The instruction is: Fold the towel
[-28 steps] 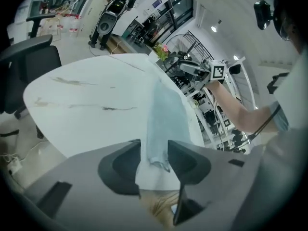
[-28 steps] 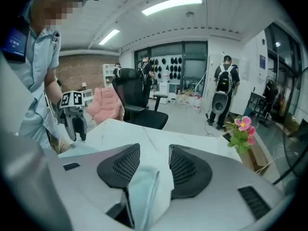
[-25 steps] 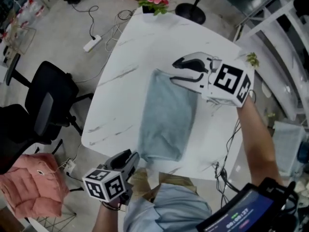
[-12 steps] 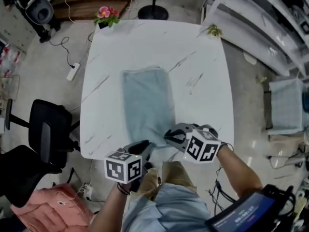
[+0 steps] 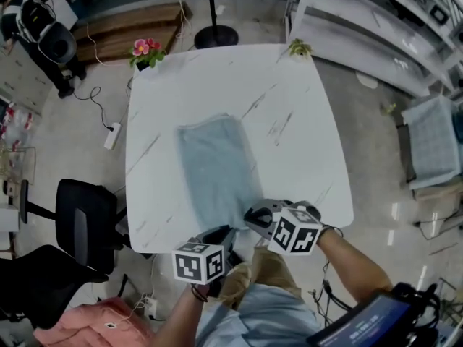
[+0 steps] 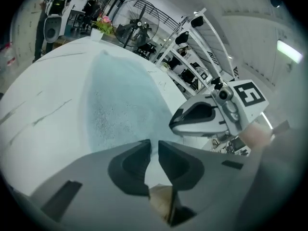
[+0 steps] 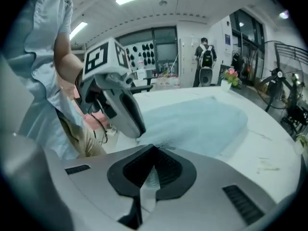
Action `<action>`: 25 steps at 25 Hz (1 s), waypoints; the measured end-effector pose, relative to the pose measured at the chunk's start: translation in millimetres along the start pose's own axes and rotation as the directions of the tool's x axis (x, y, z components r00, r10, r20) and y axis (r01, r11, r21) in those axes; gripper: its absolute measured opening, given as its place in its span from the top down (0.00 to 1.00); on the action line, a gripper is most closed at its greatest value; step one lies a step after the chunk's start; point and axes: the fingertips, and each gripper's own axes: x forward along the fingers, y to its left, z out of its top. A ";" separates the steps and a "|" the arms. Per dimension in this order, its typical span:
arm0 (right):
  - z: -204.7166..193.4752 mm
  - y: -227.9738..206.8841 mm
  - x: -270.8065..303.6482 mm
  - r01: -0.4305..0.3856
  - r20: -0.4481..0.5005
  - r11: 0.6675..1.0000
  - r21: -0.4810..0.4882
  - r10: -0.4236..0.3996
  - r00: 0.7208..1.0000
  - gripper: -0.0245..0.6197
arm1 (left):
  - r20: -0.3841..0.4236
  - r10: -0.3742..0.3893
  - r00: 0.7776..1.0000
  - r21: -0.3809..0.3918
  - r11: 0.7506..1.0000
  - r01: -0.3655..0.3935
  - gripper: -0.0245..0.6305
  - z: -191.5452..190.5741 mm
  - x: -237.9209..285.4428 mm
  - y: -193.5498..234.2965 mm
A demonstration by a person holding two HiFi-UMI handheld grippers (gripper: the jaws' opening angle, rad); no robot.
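**Item 1, towel** (image 5: 215, 166): 1 pale blue strip, lying flat and lengthwise on the table (image 5: 296, 136). Its near short end is reaching the edge closest to the person.

**Item 2, right gripper** (image 5: 255, 217): 1 second ago it was hovering spread at the towel's far end. It is now sitting at the near right corner, jaws clenched, with a tongue of cloth showing between them.

**Item 3, left gripper** (image 5: 223, 233): it has come in from below the table edge to the near left corner. Its jaws have just been closing and are standing at a narrow slit, with pale cloth apparently pinched inside.

**Reading:** both near corners are being taken, so a lift toward the far end is probably starting. That fold is not yet made.

**Surface:** 1 white marble-look top, carrying only a flower pot (image 5: 145, 51) and a small plant (image 5: 298, 47) at its far corners.

**Room:** a black chair (image 5: 85, 226), pink cushion (image 5: 90, 327), power strip (image 5: 112, 136), fan stand (image 5: 215, 33) and white shelving (image 5: 376, 27) are standing around the table.
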 end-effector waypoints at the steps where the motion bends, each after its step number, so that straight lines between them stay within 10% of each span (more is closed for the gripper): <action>1: -11.7 5.6 4.4 -0.011 -0.043 1.000 -0.007 0.011 0.999 0.94 | -0.004 0.001 1.000 0.003 1.000 -0.001 0.88 -1.4 1.6 -1.6; 11: -33.8 14.6 5.3 -0.112 -0.156 0.993 0.023 0.115 0.981 0.94 | -0.013 -0.008 1.000 -0.015 1.000 0.008 0.90 -9.1 7.9 -9.4; 18: 16.3 -92.7 -36.6 -0.068 0.097 0.955 0.290 0.041 0.994 0.69 | 0.051 -0.002 0.999 -0.073 0.997 0.005 0.90 7.8 -20.9 -12.9; 25: 3.9 -235.3 -21.0 -0.095 0.133 0.757 0.647 0.010 0.991 0.51 | 0.149 0.039 0.988 -0.144 0.989 -0.017 0.90 43.7 -32.5 -13.0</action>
